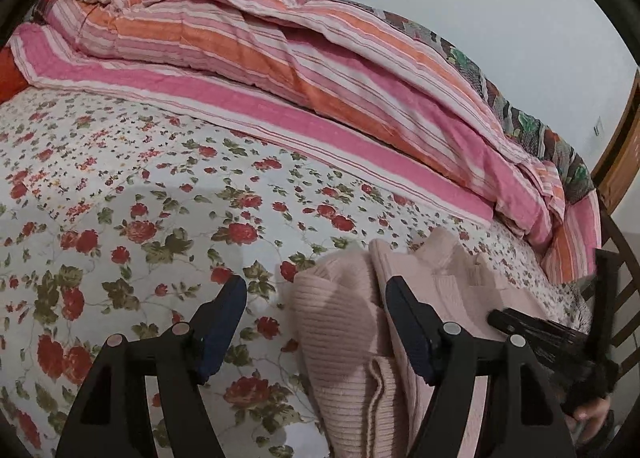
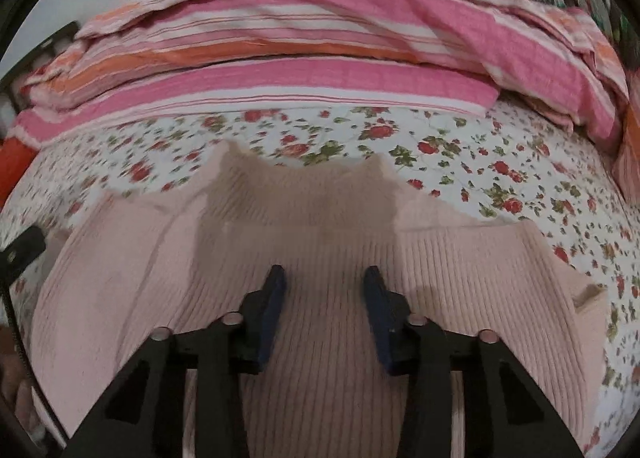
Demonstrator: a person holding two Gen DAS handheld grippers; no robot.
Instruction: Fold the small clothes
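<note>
a pale pink ribbed sweater (image 2: 320, 242) lies spread on the bed's floral sheet (image 1: 132, 194), on the near side of the striped pink and orange quilt (image 1: 248, 46) that is heaped along the far edge of the bed. the sweater's collar end points toward the quilt, with a strip of floral sheet showing between the two.

in the right wrist view the right gripper (image 2: 325, 278) hovers over the middle of the sweater's ribbed body, jaws parted with a gap between the blue pads; whether the tips touch the knit cannot be told, but no fabric is pinched between them, so it reads as released. its shadow falls on the knit toward the collar.

in the left wrist view the left gripper (image 1: 316, 290) is spread wide and released. its one finger (image 1: 224, 322) is over bare floral sheet beside the sweater, the other finger (image 1: 408, 322) over the sweater's folded edge, and a rolled ribbed part of the sweater lies between them, ungripped.

at the sweater's other side, the black frame of the right gripper and part of a hand (image 1: 588, 414) show in the left wrist view.

a wooden bed frame (image 1: 616, 162) stands beyond the quilt's end.
</note>
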